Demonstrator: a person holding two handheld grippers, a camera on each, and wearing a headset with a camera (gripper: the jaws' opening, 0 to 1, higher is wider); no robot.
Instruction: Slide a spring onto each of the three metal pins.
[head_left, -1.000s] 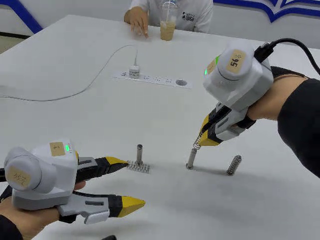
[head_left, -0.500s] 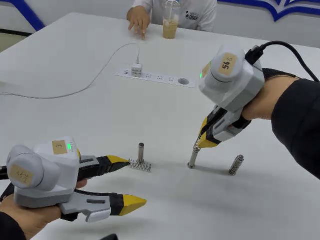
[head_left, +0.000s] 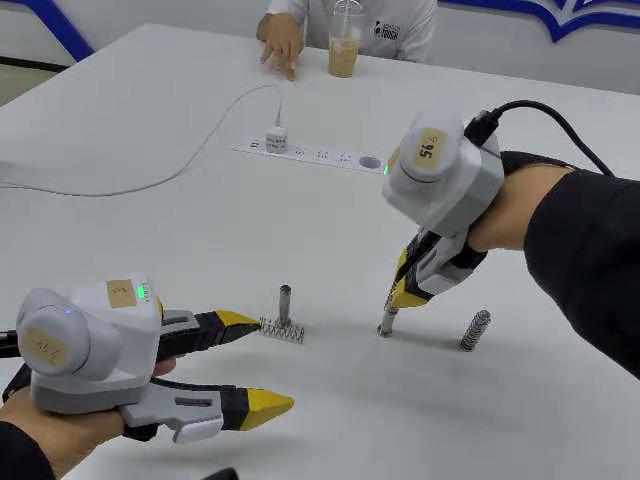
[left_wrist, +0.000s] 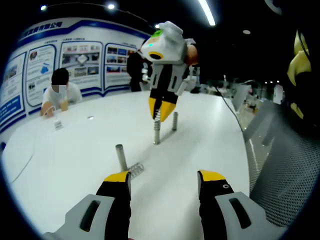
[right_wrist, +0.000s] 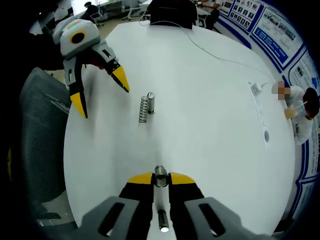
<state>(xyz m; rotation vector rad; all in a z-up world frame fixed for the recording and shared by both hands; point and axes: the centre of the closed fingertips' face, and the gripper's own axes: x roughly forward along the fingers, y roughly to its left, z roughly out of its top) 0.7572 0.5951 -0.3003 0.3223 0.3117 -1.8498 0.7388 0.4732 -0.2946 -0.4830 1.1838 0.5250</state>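
Note:
Three metal pins stand on the white table (head_left: 150, 220). The left pin (head_left: 285, 303) (left_wrist: 120, 156) (right_wrist: 150, 102) is bare, and a loose spring (head_left: 282, 330) (left_wrist: 134, 169) (right_wrist: 143, 110) lies at its base. My right gripper (head_left: 403, 297) (right_wrist: 161, 179) is shut on a spring (right_wrist: 160, 175) (left_wrist: 158, 117) and holds it on the top of the middle pin (head_left: 386, 321) (left_wrist: 156, 134). The right pin (head_left: 475, 330) (left_wrist: 174, 121) wears a spring. My left gripper (head_left: 256, 362) (left_wrist: 165, 177) hovers open near the table's front left, its tips short of the loose spring.
A white power strip (head_left: 305, 155) with a plug and a long cable (head_left: 150, 185) lies farther back. A person sits at the far edge, one hand beside a drink cup (head_left: 343, 50). A mesh chair (left_wrist: 280, 165) stands beside the table.
My right gripper has come down and slightly left, bringing its spring lower over the middle pin. The left gripper has stayed put and open.

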